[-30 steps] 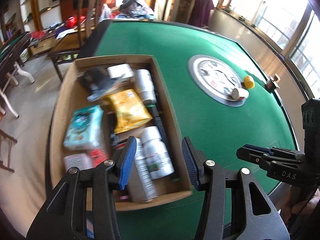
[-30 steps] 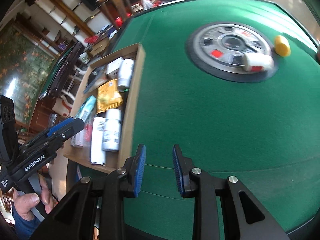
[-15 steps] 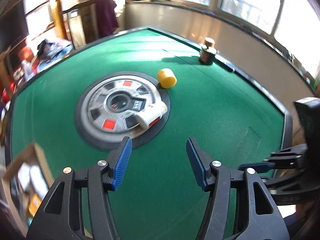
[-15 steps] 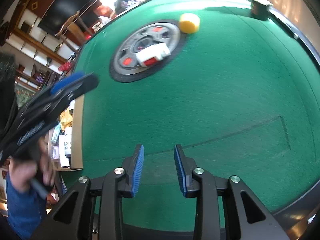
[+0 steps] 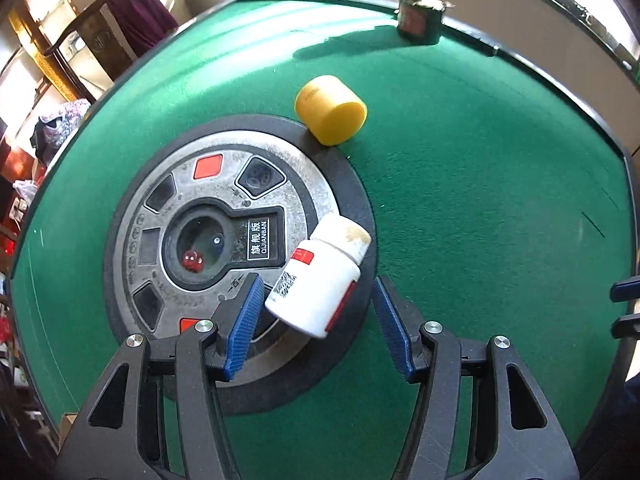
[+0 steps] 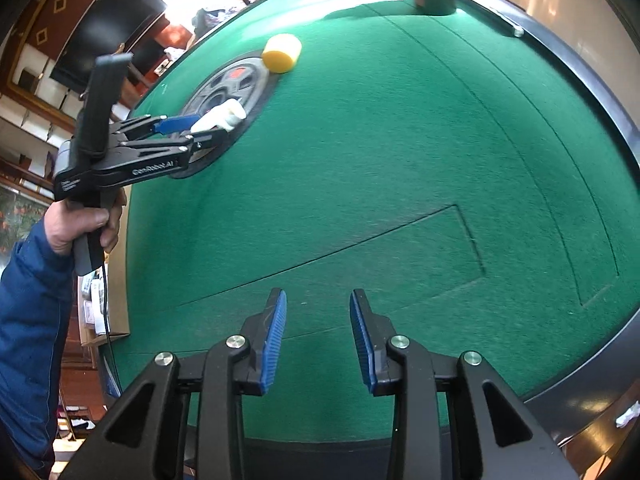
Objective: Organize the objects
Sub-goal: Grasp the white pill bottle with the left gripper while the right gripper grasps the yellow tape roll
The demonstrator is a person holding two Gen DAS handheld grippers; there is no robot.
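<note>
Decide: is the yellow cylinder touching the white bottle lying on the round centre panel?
Apart. The left wrist view shows the yellow cylinder at the panel's far edge and the white bottle nearer, with bare panel between them.

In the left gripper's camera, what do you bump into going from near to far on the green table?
white bottle → yellow cap → dark jar with a tan lid

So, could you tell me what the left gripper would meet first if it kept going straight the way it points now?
Most likely the white bottle lying on the round centre panel: it sits between the open left gripper pads, untouched. Depth is hard to judge.
</note>
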